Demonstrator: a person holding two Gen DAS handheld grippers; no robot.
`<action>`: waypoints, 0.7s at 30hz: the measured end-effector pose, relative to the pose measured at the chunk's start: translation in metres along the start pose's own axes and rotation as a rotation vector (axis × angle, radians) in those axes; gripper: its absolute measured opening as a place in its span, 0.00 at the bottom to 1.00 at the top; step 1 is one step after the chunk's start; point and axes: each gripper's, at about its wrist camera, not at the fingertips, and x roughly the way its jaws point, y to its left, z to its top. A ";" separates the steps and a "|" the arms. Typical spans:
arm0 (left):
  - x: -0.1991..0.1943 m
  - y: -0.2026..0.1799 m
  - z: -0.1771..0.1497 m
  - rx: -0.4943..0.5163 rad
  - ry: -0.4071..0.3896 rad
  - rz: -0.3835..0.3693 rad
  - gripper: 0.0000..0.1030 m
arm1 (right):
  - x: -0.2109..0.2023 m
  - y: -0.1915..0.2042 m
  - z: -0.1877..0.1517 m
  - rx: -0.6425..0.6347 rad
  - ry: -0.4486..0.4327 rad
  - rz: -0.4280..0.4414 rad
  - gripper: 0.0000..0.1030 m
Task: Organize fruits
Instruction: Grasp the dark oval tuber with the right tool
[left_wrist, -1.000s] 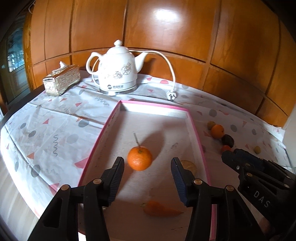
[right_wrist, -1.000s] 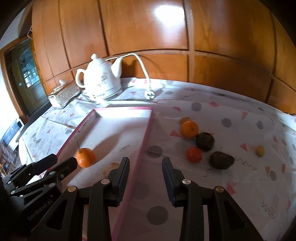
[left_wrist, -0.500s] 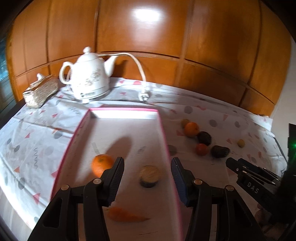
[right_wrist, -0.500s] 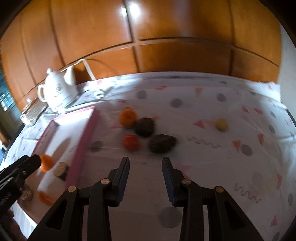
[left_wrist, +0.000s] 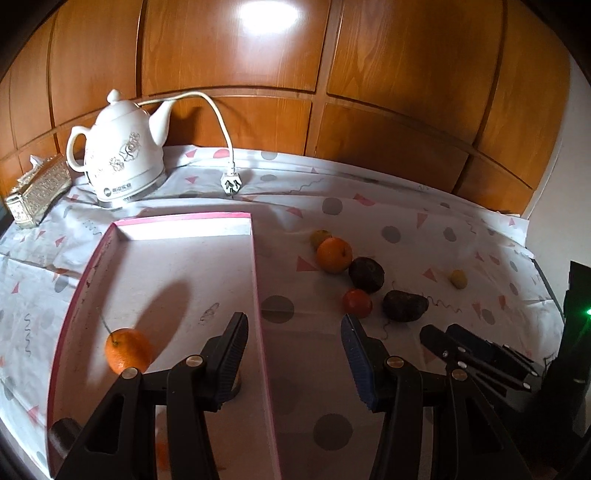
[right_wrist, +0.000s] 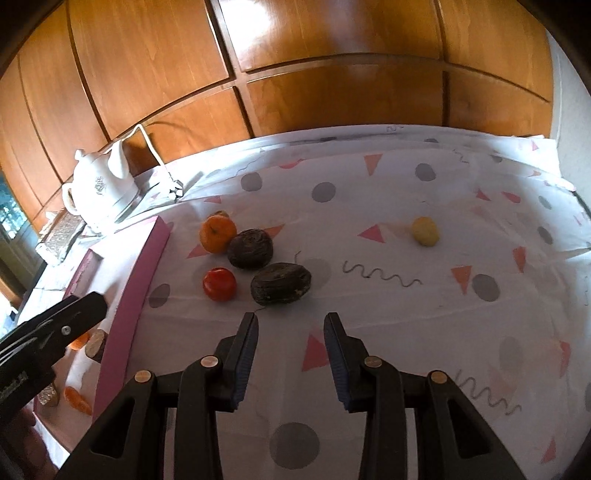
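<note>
We hold two claws over the counter (right_wrist: 369, 177), both empty. The right claw (right_wrist: 290, 354) is partly open with nothing between its pads, and its jaws have just been widening a little; the left claw (left_wrist: 291, 363) is also partly open and bare, straddling the right wall of the pink tray (left_wrist: 255, 266).

The step in hand looks like a reach for one of the loose fruits just beyond the right claw. The nearest is the dark wrinkled fruit (right_wrist: 280, 283). To take it well, we would probably open wider first, since the gap looks narrower than the fruit, then come down with one pad on each long side, keeping clear of the red fruit (right_wrist: 219, 283) just beside it so it does not roll.

Counting outside the tray: one orange (right_wrist: 217, 233), one round dark fruit (right_wrist: 250, 248) touching it, the wrinkled dark one, the red one, one small yellow fruit (right_wrist: 425, 231) well apart to the right, and a small yellowish one (left_wrist: 320, 237) half hidden behind the orange. That makes six. Inside the tray lie one stemmed orange (left_wrist: 127, 350), one carrot-coloured piece (right_wrist: 77, 400), and a cut-faced piece (right_wrist: 96, 344); a further small object there is too dim to name.
</note>
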 end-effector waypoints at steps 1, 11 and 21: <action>0.002 0.000 0.001 0.001 0.003 0.001 0.52 | 0.002 0.001 0.001 -0.002 -0.001 0.014 0.41; 0.027 -0.004 0.018 -0.008 0.043 -0.014 0.52 | 0.029 0.008 0.014 -0.030 0.023 0.032 0.42; 0.055 -0.007 0.038 -0.048 0.085 -0.030 0.52 | 0.038 0.004 0.015 -0.036 0.007 0.028 0.42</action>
